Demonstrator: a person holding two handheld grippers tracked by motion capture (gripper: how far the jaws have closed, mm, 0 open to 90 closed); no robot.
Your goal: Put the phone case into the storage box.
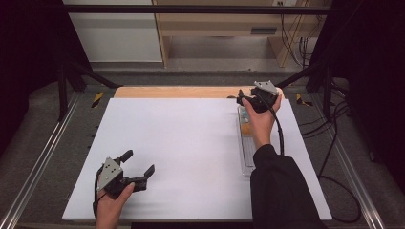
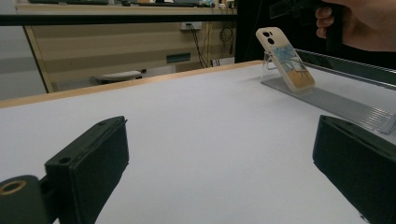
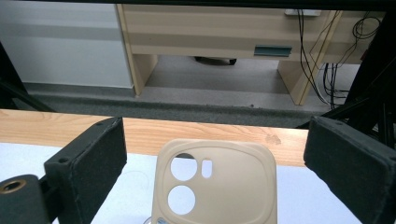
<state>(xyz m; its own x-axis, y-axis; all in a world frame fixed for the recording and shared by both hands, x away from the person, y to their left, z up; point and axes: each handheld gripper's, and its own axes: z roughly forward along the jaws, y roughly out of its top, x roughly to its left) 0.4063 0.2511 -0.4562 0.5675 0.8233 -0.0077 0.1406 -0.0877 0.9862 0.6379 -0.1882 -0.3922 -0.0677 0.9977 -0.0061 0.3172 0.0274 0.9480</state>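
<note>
The big white table top [image 1: 191,143] is lying mostly bare, its wooden edge [image 1: 181,92] facing a beige desk [image 1: 215,24]. The left gripper [image 1: 138,167] is sitting wide open, holding nothing. The right gripper [image 3: 215,158] is hanging wide open around the cream plastic phone case [image 3: 217,186], not squeezing it.

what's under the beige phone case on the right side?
The beige phone case leans on a clear acrylic stand with a long ribbed base. Its foot contact is hidden in the right gripper view.

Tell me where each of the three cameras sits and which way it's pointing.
High view: above the near table edge, looking forward and down on the white table; both hands show, left gripper and right gripper.
Left gripper view: low over the table, looking between its open jaws toward the phone case leaning on a clear stand.
Right gripper view: just behind the phone case, facing the far wooden edge.
Shared: the phone case appears in both gripper views.
</note>
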